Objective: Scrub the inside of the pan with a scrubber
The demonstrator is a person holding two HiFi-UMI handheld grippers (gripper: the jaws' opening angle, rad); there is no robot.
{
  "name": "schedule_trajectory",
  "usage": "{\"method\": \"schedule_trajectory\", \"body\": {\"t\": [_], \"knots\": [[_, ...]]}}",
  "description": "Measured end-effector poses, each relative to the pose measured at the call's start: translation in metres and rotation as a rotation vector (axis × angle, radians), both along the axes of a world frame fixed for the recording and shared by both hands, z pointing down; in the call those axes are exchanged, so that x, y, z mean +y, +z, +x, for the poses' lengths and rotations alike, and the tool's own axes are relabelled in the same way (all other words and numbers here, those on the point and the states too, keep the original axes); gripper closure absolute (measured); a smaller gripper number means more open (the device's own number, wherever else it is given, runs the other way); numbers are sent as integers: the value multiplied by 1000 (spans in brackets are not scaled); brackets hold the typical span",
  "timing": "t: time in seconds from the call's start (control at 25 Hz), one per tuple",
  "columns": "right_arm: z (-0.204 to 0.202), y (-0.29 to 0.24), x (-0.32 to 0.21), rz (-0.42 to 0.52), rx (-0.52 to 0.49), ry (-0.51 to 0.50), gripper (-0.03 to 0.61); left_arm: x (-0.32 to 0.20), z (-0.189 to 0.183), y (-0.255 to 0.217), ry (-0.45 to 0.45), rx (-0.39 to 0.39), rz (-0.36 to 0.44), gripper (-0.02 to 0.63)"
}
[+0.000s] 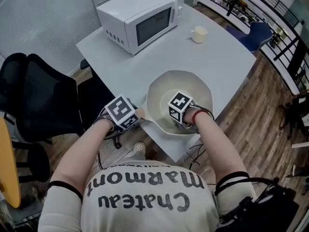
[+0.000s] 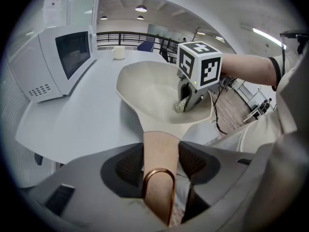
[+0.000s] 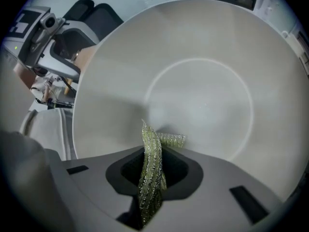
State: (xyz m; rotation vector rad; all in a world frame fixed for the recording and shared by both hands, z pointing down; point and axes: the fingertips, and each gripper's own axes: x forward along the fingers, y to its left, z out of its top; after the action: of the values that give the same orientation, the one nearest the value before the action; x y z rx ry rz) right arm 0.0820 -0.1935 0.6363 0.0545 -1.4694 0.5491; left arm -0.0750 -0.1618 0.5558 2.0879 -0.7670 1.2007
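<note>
A cream-white pan [image 1: 193,88] sits on the near corner of the pale grey table [image 1: 222,57]. Its tan handle [image 1: 140,113] points toward me. My left gripper [image 1: 134,115] is shut on that handle; in the left gripper view the handle [image 2: 161,146] with its copper hanging loop [image 2: 158,175] fills the gap between the jaws. My right gripper [image 1: 183,123] is inside the pan near its near wall, shut on a yellow-green mesh scrubber [image 3: 152,163]. The scrubber's tip touches the pan's inner wall [image 3: 203,81]. The same scrubber [image 2: 180,105] shows under the right gripper [image 2: 189,103].
A white microwave [image 1: 140,16] stands at the table's far left, and a white mug [image 1: 198,34] is beyond the pan. A black office chair [image 1: 34,95] is left of the table and a blue chair [image 1: 256,33] beyond its far edge. Wooden floor lies to the right.
</note>
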Motion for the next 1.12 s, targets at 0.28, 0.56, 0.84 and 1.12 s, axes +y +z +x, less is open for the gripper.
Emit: {"method": "schedule_trajectory", "body": {"t": [0.28,0.56,0.84,1.12], "knots": [[52,-6,-40,191,262,-128,520,2,0,-1,-5,10,-21,383],[58,-1,-96,462,227,-96,520,1,5,-1,3,14,-9,380],[16,-25,-102,377,-160,335,518,0,7,-2,17,7,-3,382],[-78,-41,-88,2,-657,857,518,3,8,-3,39,19,-30,387]]}}
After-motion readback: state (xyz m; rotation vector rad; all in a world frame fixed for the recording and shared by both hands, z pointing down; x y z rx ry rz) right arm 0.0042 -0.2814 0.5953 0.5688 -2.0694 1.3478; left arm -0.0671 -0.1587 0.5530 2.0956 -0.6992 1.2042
